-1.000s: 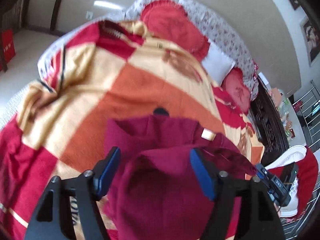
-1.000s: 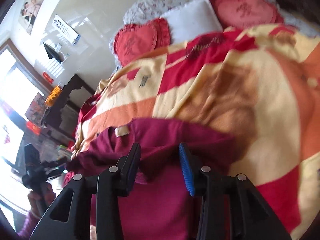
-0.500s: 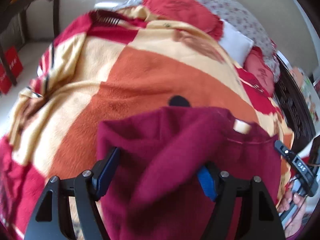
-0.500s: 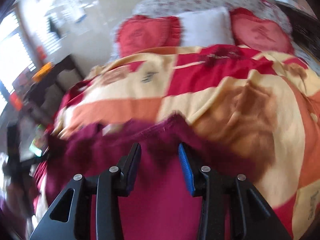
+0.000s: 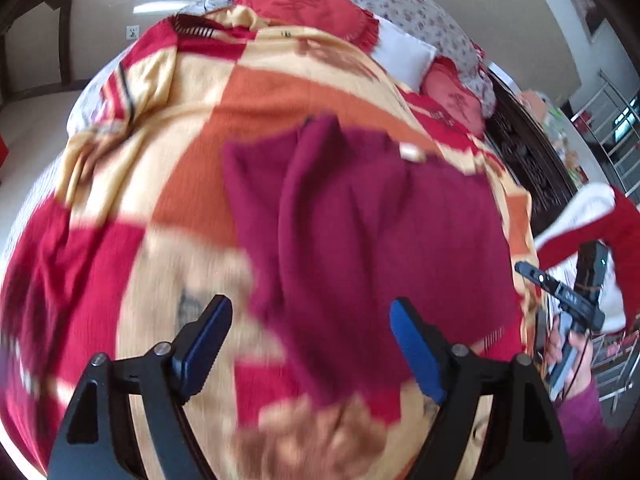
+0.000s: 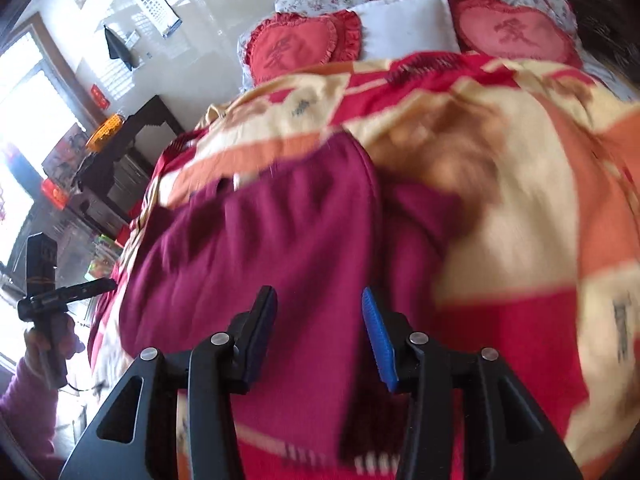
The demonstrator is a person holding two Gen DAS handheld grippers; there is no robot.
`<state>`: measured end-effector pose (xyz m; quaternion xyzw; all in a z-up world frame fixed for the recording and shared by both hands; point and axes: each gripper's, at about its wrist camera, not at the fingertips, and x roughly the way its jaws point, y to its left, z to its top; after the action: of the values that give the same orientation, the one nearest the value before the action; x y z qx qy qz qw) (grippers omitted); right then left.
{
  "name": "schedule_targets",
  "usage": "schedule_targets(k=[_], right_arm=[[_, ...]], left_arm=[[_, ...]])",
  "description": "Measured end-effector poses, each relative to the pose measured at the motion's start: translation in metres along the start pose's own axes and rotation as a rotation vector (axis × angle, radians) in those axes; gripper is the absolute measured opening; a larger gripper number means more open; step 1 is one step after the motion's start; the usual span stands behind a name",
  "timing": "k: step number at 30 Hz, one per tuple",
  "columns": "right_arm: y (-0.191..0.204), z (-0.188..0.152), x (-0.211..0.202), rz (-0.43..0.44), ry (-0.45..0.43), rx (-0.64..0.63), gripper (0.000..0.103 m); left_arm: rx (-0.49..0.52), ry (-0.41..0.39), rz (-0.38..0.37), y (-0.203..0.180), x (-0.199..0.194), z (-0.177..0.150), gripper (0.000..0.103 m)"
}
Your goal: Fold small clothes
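Observation:
A small maroon sweater (image 5: 360, 220) with a white neck label (image 5: 412, 153) lies on the checked red, orange and cream blanket (image 5: 168, 184), one side folded lengthwise over its body. My left gripper (image 5: 310, 308) hovers over its near end, the jaws opening wide; cloth shows between the blue pads (image 5: 414, 344) but they do not press it. In the right wrist view the sweater (image 6: 260, 240) lies under my right gripper (image 6: 318, 294), whose jaws are opening too, with no cloth pinched. Each view is blurred by motion.
Two red heart cushions (image 6: 296, 46) and a white pillow (image 6: 404, 26) sit at the head of the bed. A dark carved bedside cabinet (image 6: 120, 148) stands beside it. A hand holds the other gripper at the frame edge (image 5: 568, 304), (image 6: 44, 292).
The sweater fold that lay up between my left fingers is now down on the blanket. Both pairs of jaws stand wider, and both views have shifted across the bed.

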<state>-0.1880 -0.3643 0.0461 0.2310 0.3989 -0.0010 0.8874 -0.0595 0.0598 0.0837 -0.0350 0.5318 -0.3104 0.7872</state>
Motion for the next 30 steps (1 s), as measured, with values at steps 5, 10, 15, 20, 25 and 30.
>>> schedule_targets(k=[5, 10, 15, 20, 25, 30], right_arm=[[-0.013, -0.04, -0.015, -0.022, 0.016, 0.041, 0.028], [-0.016, -0.054, -0.002, -0.024, 0.06, 0.056, 0.03], [-0.018, -0.057, 0.015, 0.01, 0.083, 0.094, 0.018], [-0.001, -0.052, 0.003, -0.025, 0.042, 0.009, 0.0], [-0.001, -0.045, -0.021, -0.05, 0.009, -0.032, 0.0], [-0.013, -0.062, 0.008, -0.1, 0.088, 0.001, 0.0]], left_arm=[[0.04, 0.059, -0.003, 0.0, 0.005, -0.045, 0.085], [0.063, 0.065, -0.026, -0.002, 0.021, -0.052, 0.076], [0.131, 0.113, -0.015, -0.015, 0.042, -0.048, 0.015], [0.147, 0.067, -0.013, -0.014, 0.017, -0.042, 0.009], [0.119, 0.035, -0.02, 0.002, 0.008, -0.051, 0.008], [0.081, 0.057, 0.003, 0.004, 0.023, -0.062, 0.009]])
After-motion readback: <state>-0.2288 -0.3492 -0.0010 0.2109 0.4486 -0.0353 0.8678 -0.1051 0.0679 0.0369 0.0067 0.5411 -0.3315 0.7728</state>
